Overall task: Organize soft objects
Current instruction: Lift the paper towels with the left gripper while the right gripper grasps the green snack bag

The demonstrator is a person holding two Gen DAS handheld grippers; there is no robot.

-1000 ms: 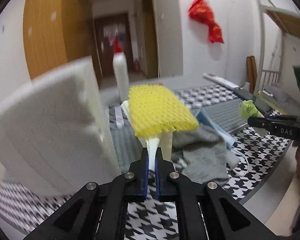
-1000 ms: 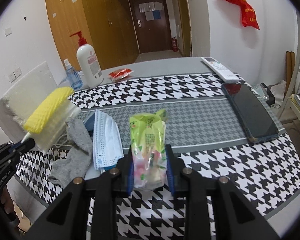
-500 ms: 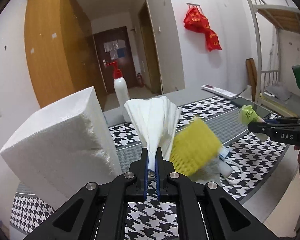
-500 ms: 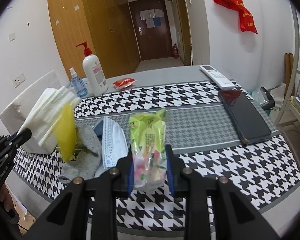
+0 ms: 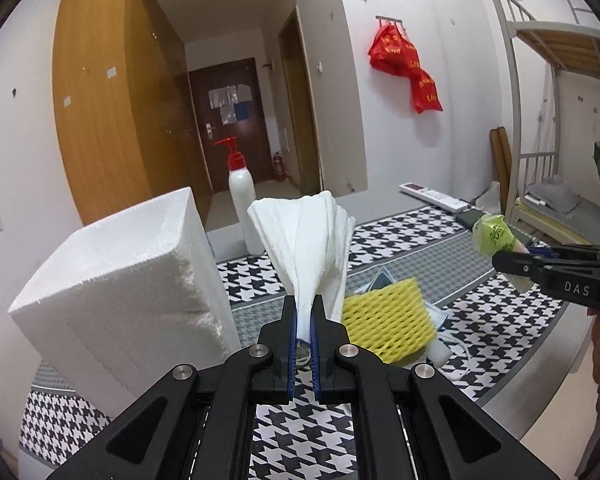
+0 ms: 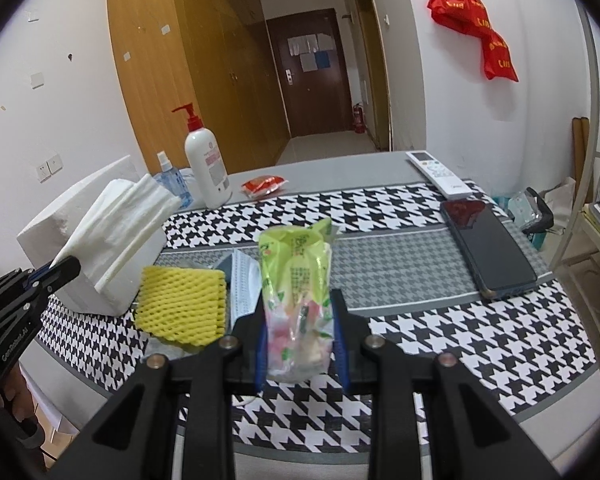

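Left claw [image 5: 304, 308] clenched on white foam sheets [image 5: 308, 236]; right claw [image 6: 300, 328] grasping green snack bag [image 6: 296, 276], frame centre. Thin pinch: sheets may slip onto surface [image 6: 460, 320].

From my seat I count one white foam block [image 6: 60, 236], one yellow foam net [image 6: 180, 306], one white foam sheet bundle [image 5: 312, 248] and one green snack bag [image 6: 296, 296]. I also see one face mask [image 6: 246, 284], one pump bottle [image 6: 206, 168], one spray bottle [image 6: 172, 184] and one red packet [image 6: 264, 185]. One remote [image 6: 438, 172] and one phone [image 6: 486, 248] complete it.
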